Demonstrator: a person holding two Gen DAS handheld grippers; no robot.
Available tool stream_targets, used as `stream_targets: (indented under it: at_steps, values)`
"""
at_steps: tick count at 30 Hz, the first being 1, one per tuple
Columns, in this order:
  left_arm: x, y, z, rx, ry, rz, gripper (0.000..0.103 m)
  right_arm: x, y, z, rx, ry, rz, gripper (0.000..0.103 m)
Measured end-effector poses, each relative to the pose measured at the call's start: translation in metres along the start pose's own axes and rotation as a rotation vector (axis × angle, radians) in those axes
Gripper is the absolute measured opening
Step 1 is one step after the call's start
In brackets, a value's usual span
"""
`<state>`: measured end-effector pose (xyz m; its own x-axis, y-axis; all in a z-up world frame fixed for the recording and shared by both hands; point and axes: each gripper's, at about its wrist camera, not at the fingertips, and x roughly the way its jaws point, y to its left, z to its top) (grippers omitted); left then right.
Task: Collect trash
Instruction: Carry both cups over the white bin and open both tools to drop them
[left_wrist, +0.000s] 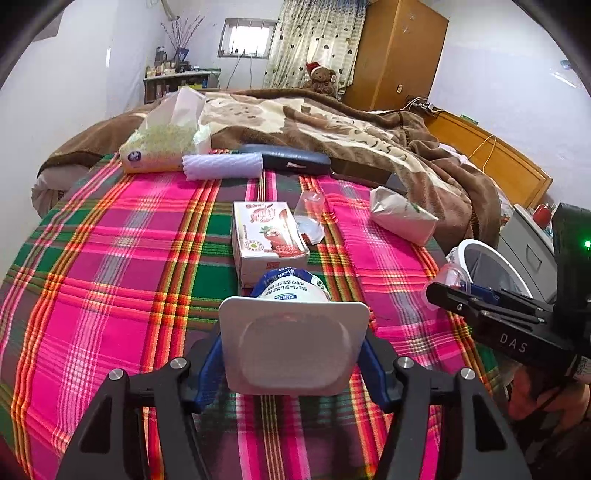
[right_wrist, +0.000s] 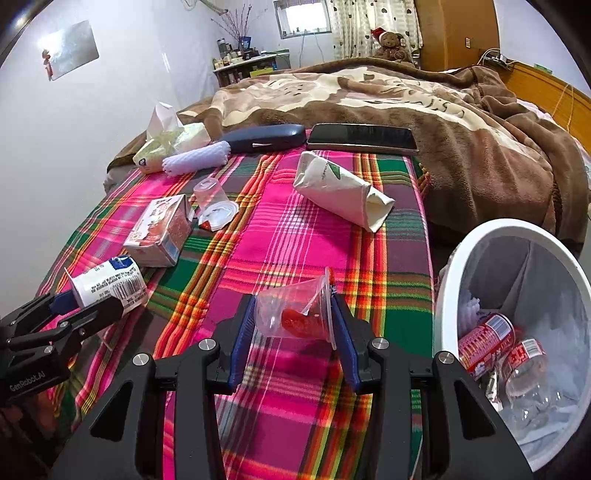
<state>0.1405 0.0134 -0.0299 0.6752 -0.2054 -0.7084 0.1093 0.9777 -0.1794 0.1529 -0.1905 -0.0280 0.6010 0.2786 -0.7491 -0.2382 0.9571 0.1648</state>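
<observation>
Left tongs (left_wrist: 295, 354) grip yogurt cup (left_wrist: 293, 332); right tongs (right_wrist: 295, 321) grip clear cup (right_wrist: 295, 314).

Plaid-covered bed (right_wrist: 288, 240) with juice carton (right_wrist: 159, 236), clear cup (right_wrist: 212, 201), rolled pouch (right_wrist: 340, 192), phone (right_wrist: 364, 137).

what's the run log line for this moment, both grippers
left gripper: shut on yogurt cup | right gripper: shut on clear plastic cup | white trash bin: beside bed, bottles inside

Open plaid cloth (right_wrist: 295, 240) lies between the carton (right_wrist: 159, 236) and the bin (right_wrist: 517, 332). Carton, clear cup (right_wrist: 212, 199) and pouch (right_wrist: 343, 192) crowd the far part.
</observation>
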Motion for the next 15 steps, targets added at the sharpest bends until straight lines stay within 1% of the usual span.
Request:
stream_targets:
  at_steps: [5, 15]
  values:
    - [-0.015, -0.014, 0.001, 0.025, -0.025, -0.013, 0.063, -0.013, -0.003, -0.004, 0.017, -0.027, 0.002, 0.042]
    - [-0.037, -0.055, 0.007, 0.103, -0.068, -0.045, 0.063, -0.049, -0.019, -0.011, 0.057, -0.105, -0.010, 0.042]
